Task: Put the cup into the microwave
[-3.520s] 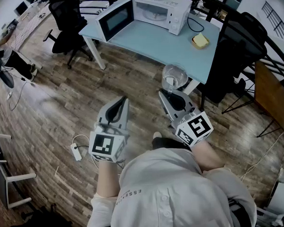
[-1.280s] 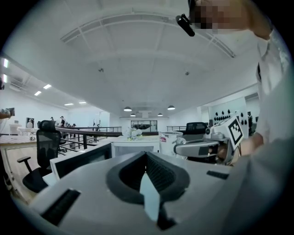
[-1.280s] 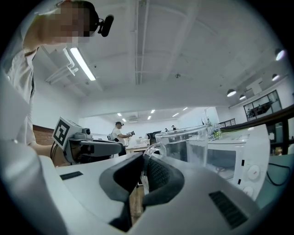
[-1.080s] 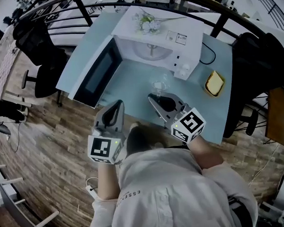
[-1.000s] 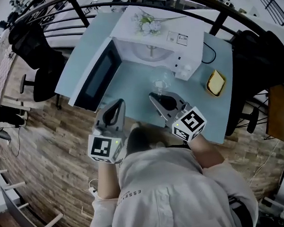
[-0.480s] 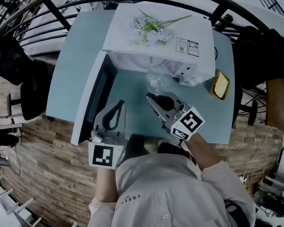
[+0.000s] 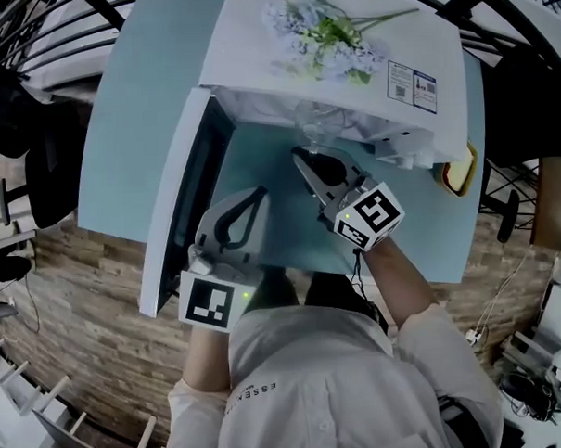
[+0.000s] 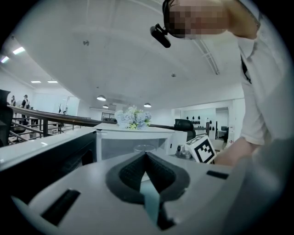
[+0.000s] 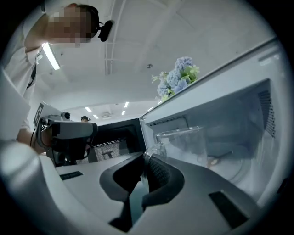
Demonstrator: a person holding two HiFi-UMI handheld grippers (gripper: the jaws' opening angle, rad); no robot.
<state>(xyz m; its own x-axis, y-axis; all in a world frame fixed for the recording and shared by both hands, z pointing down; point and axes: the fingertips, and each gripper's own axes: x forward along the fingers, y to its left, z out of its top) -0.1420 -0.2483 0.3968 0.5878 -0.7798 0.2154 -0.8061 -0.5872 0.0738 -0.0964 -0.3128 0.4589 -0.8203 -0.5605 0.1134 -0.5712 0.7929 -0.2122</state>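
The glass cup (image 9: 181, 142) hangs at the mouth of the open microwave (image 7: 245, 53), its handle pinched in the right gripper (image 9: 146, 161). The left gripper (image 8: 146, 154), jaws together on nothing, is beside the door (image 7: 182, 199). The stickers (image 7: 412, 81) on the microwave's top are too small to read.

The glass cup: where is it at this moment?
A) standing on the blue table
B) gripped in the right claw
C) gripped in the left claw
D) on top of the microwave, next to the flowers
B: the right gripper view shows the right claw shut on the glass cup, which it holds in front of the open microwave.
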